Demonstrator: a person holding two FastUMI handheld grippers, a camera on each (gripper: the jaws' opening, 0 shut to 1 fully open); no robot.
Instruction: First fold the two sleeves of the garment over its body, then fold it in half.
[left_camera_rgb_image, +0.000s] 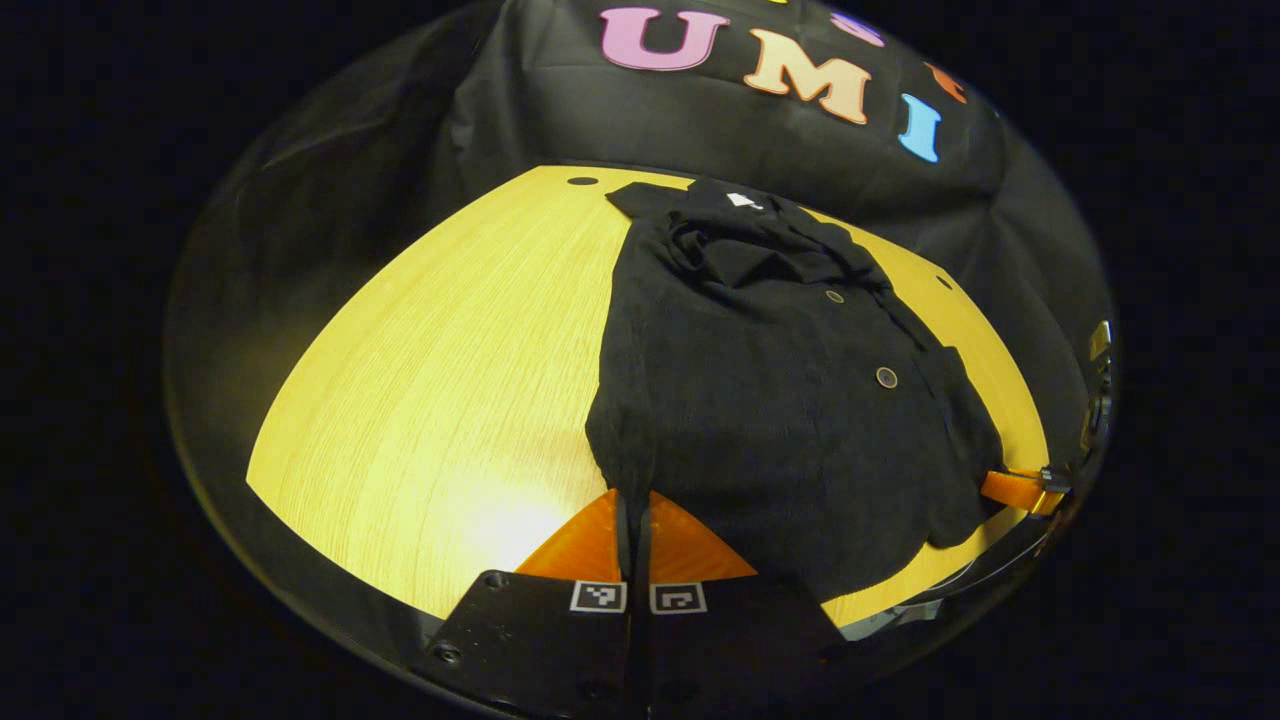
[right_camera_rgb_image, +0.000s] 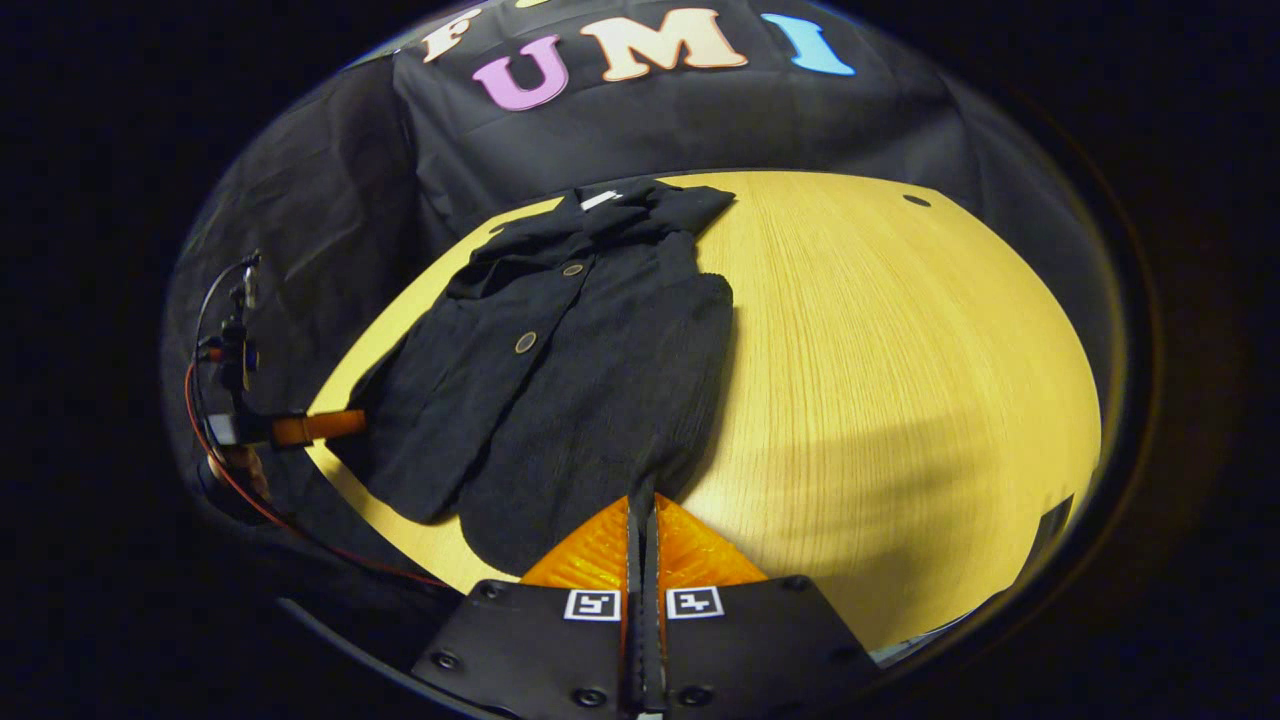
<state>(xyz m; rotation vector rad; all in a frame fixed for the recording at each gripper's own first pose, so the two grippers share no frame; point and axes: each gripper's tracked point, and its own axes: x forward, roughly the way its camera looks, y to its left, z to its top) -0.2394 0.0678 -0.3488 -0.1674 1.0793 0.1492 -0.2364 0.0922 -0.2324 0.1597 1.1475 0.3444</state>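
The black corduroy buttoned garment (left_camera_rgb_image: 780, 400) lies on the yellow wooden table (left_camera_rgb_image: 430, 400), each near hem corner pinched tight by the left gripper (left_camera_rgb_image: 634, 500) and right gripper (right_camera_rgb_image: 645, 505), which should lift together and carry the hem far, up to the collar.

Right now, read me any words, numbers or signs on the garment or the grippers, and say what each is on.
None can be read.
Tag at the garment collar: white, too small to read.
Markers on the left gripper: square black-and-white patterns, no letters.
Markers on the right gripper: the same, no letters.
Buttons: no mark legible.
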